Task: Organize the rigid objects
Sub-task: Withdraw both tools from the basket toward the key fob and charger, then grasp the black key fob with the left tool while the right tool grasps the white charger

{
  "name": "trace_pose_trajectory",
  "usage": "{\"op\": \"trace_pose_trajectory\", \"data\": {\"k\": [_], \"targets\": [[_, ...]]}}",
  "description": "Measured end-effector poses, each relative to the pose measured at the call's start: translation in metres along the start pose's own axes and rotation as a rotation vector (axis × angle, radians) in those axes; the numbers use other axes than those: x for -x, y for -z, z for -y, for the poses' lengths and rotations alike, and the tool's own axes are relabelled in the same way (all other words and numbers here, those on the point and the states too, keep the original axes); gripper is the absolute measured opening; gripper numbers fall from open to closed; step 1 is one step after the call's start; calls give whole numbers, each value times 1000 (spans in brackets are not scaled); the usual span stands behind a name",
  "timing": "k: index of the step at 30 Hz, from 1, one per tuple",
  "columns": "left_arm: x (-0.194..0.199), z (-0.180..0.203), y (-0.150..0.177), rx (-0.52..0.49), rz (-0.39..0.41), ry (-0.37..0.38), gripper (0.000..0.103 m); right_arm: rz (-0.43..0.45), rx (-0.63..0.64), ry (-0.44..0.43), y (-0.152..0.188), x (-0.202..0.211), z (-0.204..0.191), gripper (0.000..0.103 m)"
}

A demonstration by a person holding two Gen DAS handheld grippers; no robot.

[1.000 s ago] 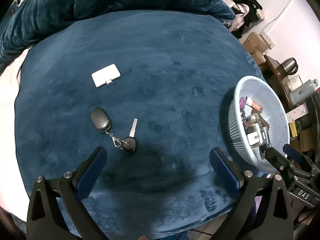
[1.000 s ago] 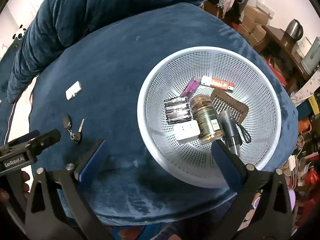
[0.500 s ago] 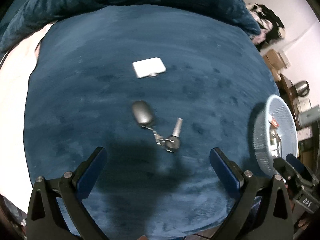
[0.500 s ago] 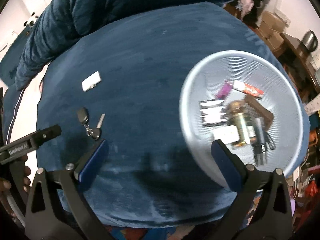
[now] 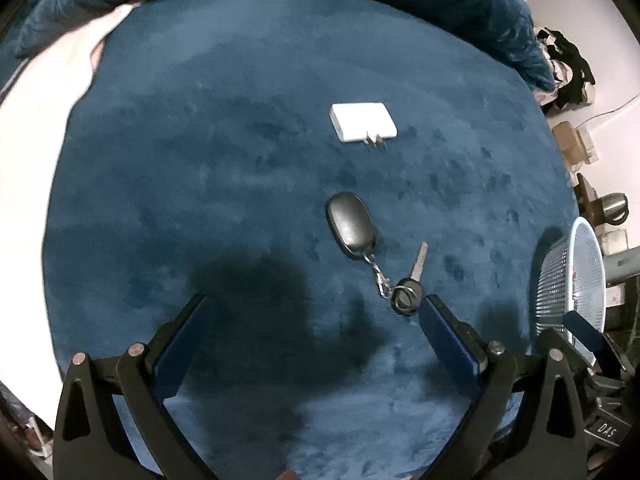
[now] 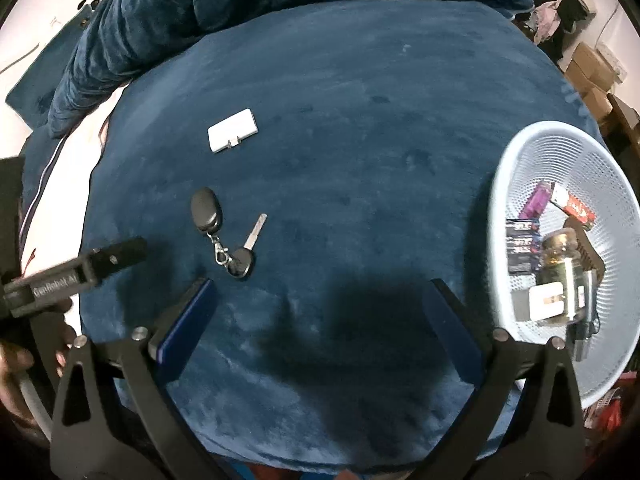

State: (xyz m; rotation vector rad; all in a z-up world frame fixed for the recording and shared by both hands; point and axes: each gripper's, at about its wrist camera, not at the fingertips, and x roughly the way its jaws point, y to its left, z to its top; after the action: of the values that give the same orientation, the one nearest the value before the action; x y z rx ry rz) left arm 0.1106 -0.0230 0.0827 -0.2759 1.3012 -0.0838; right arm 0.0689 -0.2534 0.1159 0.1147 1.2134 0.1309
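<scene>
A black key fob (image 5: 352, 226) chained to a black-headed key (image 5: 408, 288) lies on the blue velvet surface, just ahead of my open left gripper (image 5: 312, 316); the key head sits by the right fingertip. Beyond them rests a white plug adapter (image 5: 363, 122). The right wrist view shows the same fob (image 6: 206, 210), key (image 6: 242, 262) and adapter (image 6: 233, 130) to the left of my open right gripper (image 6: 320, 300), which holds nothing. A pale blue mesh basket (image 6: 520, 152) at the right holds a jar, batteries, a comb and other small items.
A rumpled blue blanket (image 6: 240, 4) is piled along the far edge. The basket (image 5: 552, 276) stands at the surface's right edge, with a kettle (image 5: 614, 208) and boxes beyond. The left gripper's body (image 6: 80, 276) and a hand appear at the left of the right wrist view.
Both grippers have swung left, away from the basket and toward the keys. The key fob and adapter now sit nearer the centre of the left wrist view. Nothing was grasped.
</scene>
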Motion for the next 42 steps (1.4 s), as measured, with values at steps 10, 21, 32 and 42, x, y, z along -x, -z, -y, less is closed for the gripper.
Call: {"op": "trace_pose_trajectory", "data": {"k": [10,21,32,42], "targets": [[-67,49,-6,11,-71,6,71,70,-28,-13,-11,6,13,103],[-66,10,-4,44,-79,-5,3,50,6,-40,-23,-11,6,103],[-49,-51,3,87,-25,-31,5,2,87,-58,-55,-62,-43,103],[-56,-72,9,113,-18,97,48,-31,227,-55,-109,-146,-95,103]]}}
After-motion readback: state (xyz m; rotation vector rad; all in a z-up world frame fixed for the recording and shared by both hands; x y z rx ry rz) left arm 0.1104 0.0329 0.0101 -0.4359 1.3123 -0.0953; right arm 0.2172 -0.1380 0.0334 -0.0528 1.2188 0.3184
